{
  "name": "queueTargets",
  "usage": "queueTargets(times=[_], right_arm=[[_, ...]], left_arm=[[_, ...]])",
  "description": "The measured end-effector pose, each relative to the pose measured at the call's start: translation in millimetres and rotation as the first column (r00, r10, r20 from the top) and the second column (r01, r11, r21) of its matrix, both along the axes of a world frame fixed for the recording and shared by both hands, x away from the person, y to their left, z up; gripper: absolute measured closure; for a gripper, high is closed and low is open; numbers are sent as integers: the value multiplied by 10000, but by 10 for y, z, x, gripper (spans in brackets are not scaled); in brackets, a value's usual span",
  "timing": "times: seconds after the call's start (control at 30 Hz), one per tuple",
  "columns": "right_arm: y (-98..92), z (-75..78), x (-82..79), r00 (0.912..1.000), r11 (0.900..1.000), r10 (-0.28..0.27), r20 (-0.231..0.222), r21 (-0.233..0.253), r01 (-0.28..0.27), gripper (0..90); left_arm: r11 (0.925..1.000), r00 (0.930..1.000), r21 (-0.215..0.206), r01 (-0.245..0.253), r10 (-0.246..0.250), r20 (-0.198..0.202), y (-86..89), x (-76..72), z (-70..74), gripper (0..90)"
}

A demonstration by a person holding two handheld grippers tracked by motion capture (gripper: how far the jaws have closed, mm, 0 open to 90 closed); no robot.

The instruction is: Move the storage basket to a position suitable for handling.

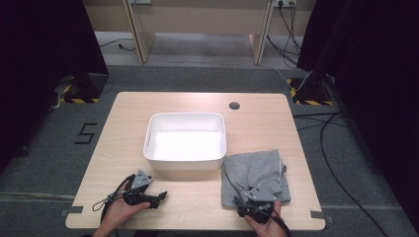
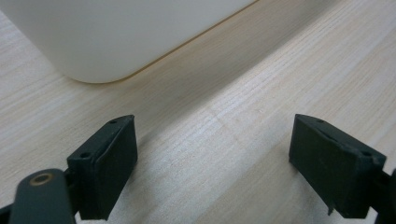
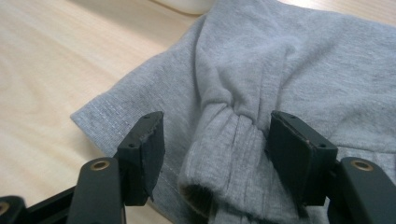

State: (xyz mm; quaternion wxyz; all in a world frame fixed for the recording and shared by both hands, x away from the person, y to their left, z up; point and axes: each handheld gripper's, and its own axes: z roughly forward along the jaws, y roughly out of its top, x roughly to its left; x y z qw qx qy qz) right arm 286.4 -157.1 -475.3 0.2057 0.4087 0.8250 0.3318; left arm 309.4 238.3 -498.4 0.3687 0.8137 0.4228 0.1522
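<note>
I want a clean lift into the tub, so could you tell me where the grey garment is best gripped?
Probably the ribbed sleeve cuff, from the near edge: it lies bunched and raised on the folded grey garment, already between the open right gripper.

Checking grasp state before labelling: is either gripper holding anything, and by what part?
Nothing is held yet. The right gripper is open, its jaws straddling the ribbed sleeve cuff of the grey sweatshirt. The left gripper is open over bare table.

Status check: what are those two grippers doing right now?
Left gripper open over bare table. Right gripper open around grey sweatshirt cuff. White tub beside it, nothing blocking.
</note>
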Motion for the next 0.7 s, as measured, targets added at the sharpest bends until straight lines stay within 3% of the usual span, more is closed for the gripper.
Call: queueTargets(times=[0.17, 0.27, 0.37, 0.43, 0.47, 0.7], right_arm=[[-19, -1, -95, 10000, 9998, 9, 57, 183, -10, 376], [-40, 2, -108, 10000, 9986, 84, -9, 528, -84, 340], [-110, 38, -72, 9993, 9934, 347, -98, 1097, -334, 313], [-170, 109, -58, 9991, 9808, 326, -281, 1930, -265, 284], [-206, 152, -52, 9995, 9757, 262, -177, 2180, -217, 279], [-504, 441, 24, 9952, 9713, -493, 845, 2360, 281, 261]], left_arm=[[10000, 10000, 9, -1, 1, -4, 0, 0, 1, 148], [10000, 10000, 4, -3, 3, -7, -1, 0, 1, 147], [10000, 10000, -2, -8, 8, -13, -1, 0, 1, 147], [10000, 10000, -20, 35, -35, -15, -1, 6, -1, 146], [10000, 10000, -36, 48, -48, -36, -5, 11, -2, 141], [9999, 9999, 20, 115, -115, -62, -30, 33, 0, 128]])
